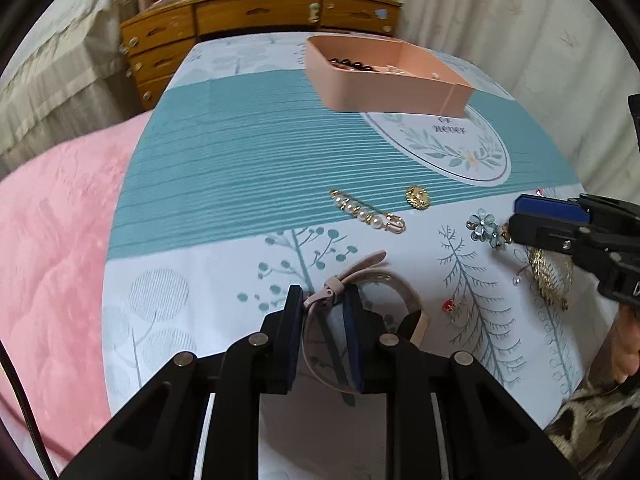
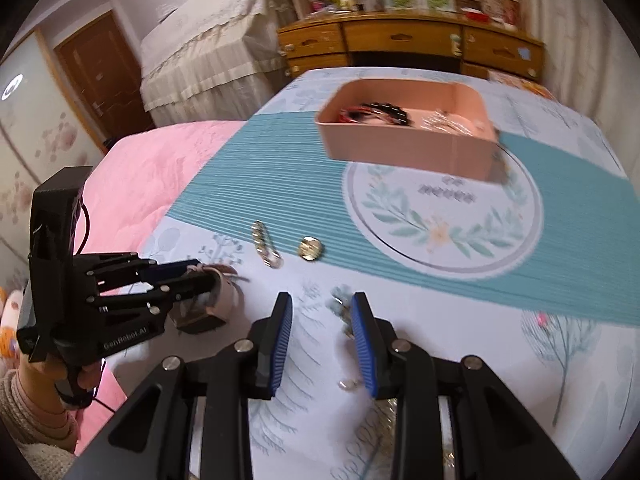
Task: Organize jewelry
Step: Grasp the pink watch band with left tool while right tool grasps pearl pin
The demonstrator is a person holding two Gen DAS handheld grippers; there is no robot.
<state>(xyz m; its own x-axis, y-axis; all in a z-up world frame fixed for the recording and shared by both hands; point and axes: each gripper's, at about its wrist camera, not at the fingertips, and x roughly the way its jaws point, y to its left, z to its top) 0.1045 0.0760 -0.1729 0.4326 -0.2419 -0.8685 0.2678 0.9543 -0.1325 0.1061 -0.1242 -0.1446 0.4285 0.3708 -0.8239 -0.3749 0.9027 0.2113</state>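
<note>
Watch (image 1: 360, 300) clamped by its strap in left claw (image 1: 320, 300), low over tabletop (image 1: 224, 184); face half hidden behind fingers. Right claw (image 2: 322, 312) part open, holding nothing, over blurred flower brooch (image 1: 486, 228). Pearl pin (image 1: 368, 212), gold brooch (image 1: 418, 198) nearby; pink box (image 1: 384, 88) far side.

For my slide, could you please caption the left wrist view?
Left gripper grips a pink-strapped watch; brooches and the pink tray lie ahead.

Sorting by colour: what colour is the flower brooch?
Light blue flower brooch, clearest in the left wrist view, beside the right gripper.
</note>
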